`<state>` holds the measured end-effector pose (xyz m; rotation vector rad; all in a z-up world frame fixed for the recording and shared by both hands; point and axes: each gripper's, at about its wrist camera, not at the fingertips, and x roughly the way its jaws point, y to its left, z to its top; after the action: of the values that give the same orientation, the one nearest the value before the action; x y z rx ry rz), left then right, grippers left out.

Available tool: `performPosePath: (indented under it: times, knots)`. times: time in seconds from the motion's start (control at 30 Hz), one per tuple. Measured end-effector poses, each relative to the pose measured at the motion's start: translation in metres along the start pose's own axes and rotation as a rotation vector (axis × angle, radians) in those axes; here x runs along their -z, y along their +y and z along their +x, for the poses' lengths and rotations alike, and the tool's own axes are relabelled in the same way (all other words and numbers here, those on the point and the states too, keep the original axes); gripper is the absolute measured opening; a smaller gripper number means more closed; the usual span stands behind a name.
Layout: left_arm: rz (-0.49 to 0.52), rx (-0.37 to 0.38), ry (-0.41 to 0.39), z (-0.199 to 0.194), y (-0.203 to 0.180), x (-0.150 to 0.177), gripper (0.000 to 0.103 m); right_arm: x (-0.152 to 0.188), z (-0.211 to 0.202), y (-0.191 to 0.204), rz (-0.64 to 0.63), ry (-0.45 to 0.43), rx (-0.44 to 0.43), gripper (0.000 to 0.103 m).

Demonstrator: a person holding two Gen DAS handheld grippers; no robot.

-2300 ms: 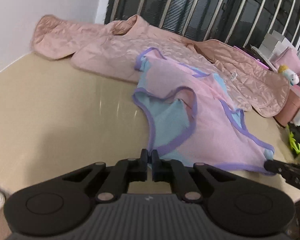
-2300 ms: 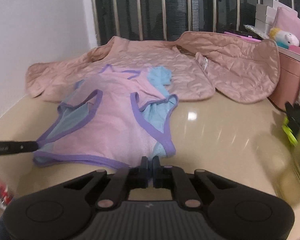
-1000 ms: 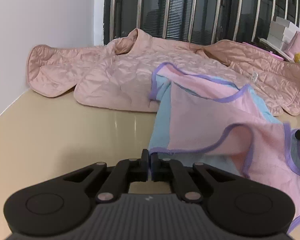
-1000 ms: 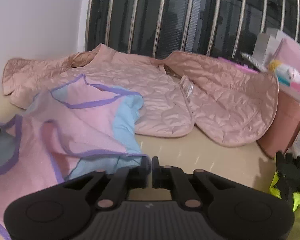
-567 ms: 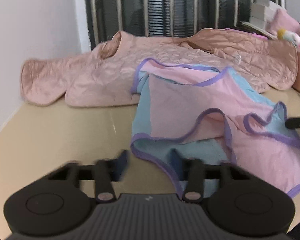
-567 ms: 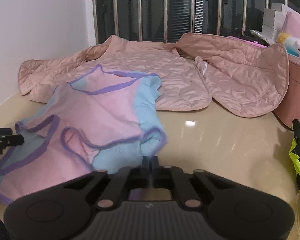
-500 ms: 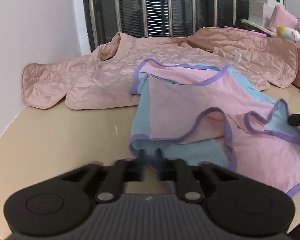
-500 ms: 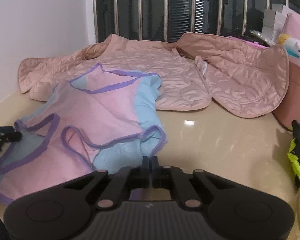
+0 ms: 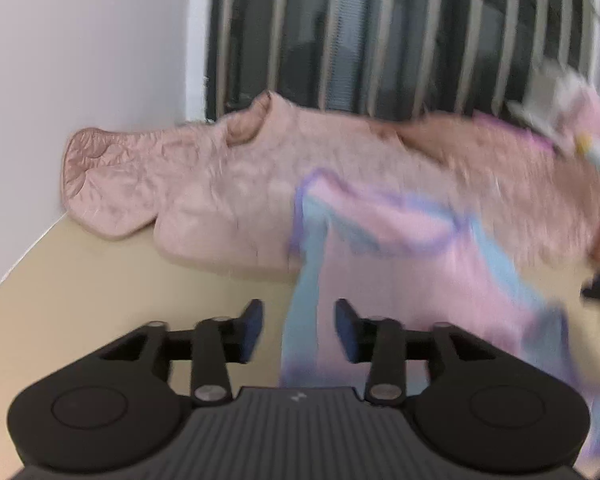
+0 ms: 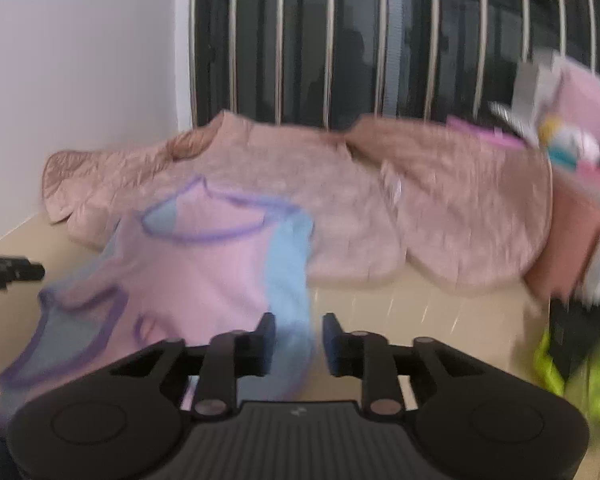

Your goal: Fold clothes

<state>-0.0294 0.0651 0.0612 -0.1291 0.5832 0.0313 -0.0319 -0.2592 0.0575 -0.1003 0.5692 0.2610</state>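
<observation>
A pink and light-blue top with purple trim (image 9: 412, 264) lies on the beige table (image 9: 100, 280), folded over itself; in the right wrist view it (image 10: 204, 276) fills the left half. My left gripper (image 9: 299, 330) is open, its jaws on either side of the top's blue left edge. My right gripper (image 10: 299, 342) is open over the top's blue right edge. The left gripper's tip shows at the far left of the right wrist view (image 10: 8, 270). Both views are motion-blurred.
A quilted pink jacket (image 10: 380, 208) is spread across the back of the table, in front of a barred window (image 10: 380, 40). Pink boxes and a soft toy (image 10: 572, 148) stand at the right. A yellow-green and black item (image 10: 572, 364) lies at the right edge.
Both grippers were shut on the top's hem, carried it toward the collar and folded it over. Both have now opened and let go. Both cameras are moving.
</observation>
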Motion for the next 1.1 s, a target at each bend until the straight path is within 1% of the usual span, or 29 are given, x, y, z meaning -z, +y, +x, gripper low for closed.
performPosePath:
  times: [0.03,0.1,0.13,0.17,0.2,0.23,0.27,0.3,0.33,0.37,0.4,0.43,0.47,0.53,0.57,0.6,0.63,0.67,0.7,0.73,0.77,0.8,0.83,0.87,0.9,0.97,1.0,1.07,1.1]
  knots:
    - [-0.03,-0.011,0.002,0.011,0.001,-0.012,0.049,-0.01,0.007,-0.001,-0.003,-0.006,-0.004,0.029]
    - [-0.075,-0.015,0.036,0.042,0.003,-0.039,0.05,-0.033,0.026,-0.004,0.011,-0.02,-0.026,0.029]
    - [-0.102,0.0,0.061,0.057,0.004,-0.051,0.052,-0.046,0.036,-0.006,0.026,-0.025,-0.042,0.029]
    - [-0.122,0.027,0.102,0.075,0.004,-0.062,0.057,-0.059,0.046,-0.008,0.038,-0.028,-0.055,0.031]
    - [-0.126,0.038,0.138,0.092,0.003,-0.071,0.064,-0.071,0.058,-0.01,0.046,-0.027,-0.064,0.033]
    - [-0.111,0.027,0.164,0.107,0.001,-0.077,0.069,-0.085,0.072,-0.013,0.056,-0.024,-0.068,0.035]
    - [-0.07,-0.009,0.186,0.124,-0.003,-0.082,0.074,-0.096,0.085,-0.014,0.06,-0.018,-0.065,0.036]
    - [-0.029,-0.058,0.2,0.138,-0.007,-0.086,0.074,-0.106,0.099,-0.014,0.053,-0.01,-0.062,0.036]
    - [0.028,-0.084,0.207,0.15,-0.011,-0.089,0.074,-0.115,0.113,-0.015,0.043,0.003,-0.063,0.036]
    - [0.076,-0.084,0.217,0.16,-0.015,-0.089,0.074,-0.121,0.127,-0.015,0.032,0.023,-0.068,0.036]
    - [0.101,-0.074,0.236,0.17,-0.017,-0.089,0.074,-0.127,0.141,-0.013,0.017,0.043,-0.076,0.036]
    - [0.118,-0.063,0.258,0.18,-0.019,-0.088,0.074,-0.131,0.157,-0.012,-0.002,0.063,-0.089,0.036]
    - [0.107,-0.043,0.283,0.19,-0.018,-0.087,0.074,-0.133,0.172,-0.011,-0.019,0.081,-0.103,0.036]
    - [0.069,-0.022,0.295,0.201,-0.014,-0.085,0.069,-0.131,0.199,-0.006,-0.049,0.115,-0.124,0.036]
    - [0.053,-0.032,0.278,0.203,-0.012,-0.085,0.058,-0.129,0.212,-0.002,-0.076,0.132,-0.124,0.034]
    - [0.048,-0.041,0.266,0.204,-0.01,-0.087,0.03,-0.126,0.221,0.003,-0.102,0.145,-0.115,0.034]
    - [0.035,-0.043,0.257,0.204,-0.007,-0.088,0.013,-0.123,0.229,0.005,-0.119,0.158,-0.106,0.034]
    - [0.009,-0.027,0.253,0.206,-0.002,-0.09,0.003,-0.122,0.238,0.006,-0.125,0.171,-0.096,0.034]
    - [-0.014,-0.009,0.244,0.206,0.001,-0.093,0.002,-0.12,0.246,0.007,-0.131,0.184,-0.086,0.034]
    - [-0.03,0.007,0.224,0.206,0.005,-0.096,0.001,-0.118,0.253,0.006,-0.132,0.197,-0.084,0.03]
    - [-0.035,0.015,0.194,0.206,0.007,-0.099,0.001,-0.117,0.258,0.005,-0.126,0.21,-0.093,0.023]
    - [-0.027,0.013,0.158,0.204,0.008,-0.102,0.001,-0.116,0.262,0.003,-0.12,0.215,-0.104,0.021]
    - [-0.019,0.01,0.122,0.202,0.009,-0.105,0.001,-0.116,0.263,0.002,-0.118,0.21,-0.121,0.009]
    - [-0.01,0.009,0.084,0.199,0.01,-0.108,0.001,-0.116,0.261,0.002,-0.12,0.207,-0.136,0.004]
    - [-0.001,0.012,0.042,0.196,0.01,-0.111,0.001,-0.116,0.259,0.001,-0.123,0.201,-0.141,0.004]
    - [-0.009,-0.005,0.005,0.194,0.009,-0.116,0.001,-0.119,0.253,-0.004,-0.1,0.168,-0.134,0.003]
    - [-0.016,-0.016,-0.003,0.195,0.009,-0.118,0.001,-0.121,0.25,-0.009,-0.067,0.143,-0.124,0.003]
    - [-0.02,-0.027,0.011,0.203,0.007,-0.12,0.002,-0.124,0.246,-0.026,0.05,0.103,-0.094,0.004]
    - [-0.012,-0.034,0.023,0.208,0.004,-0.119,0.005,-0.124,0.246,-0.033,0.09,0.095,-0.073,0.005]
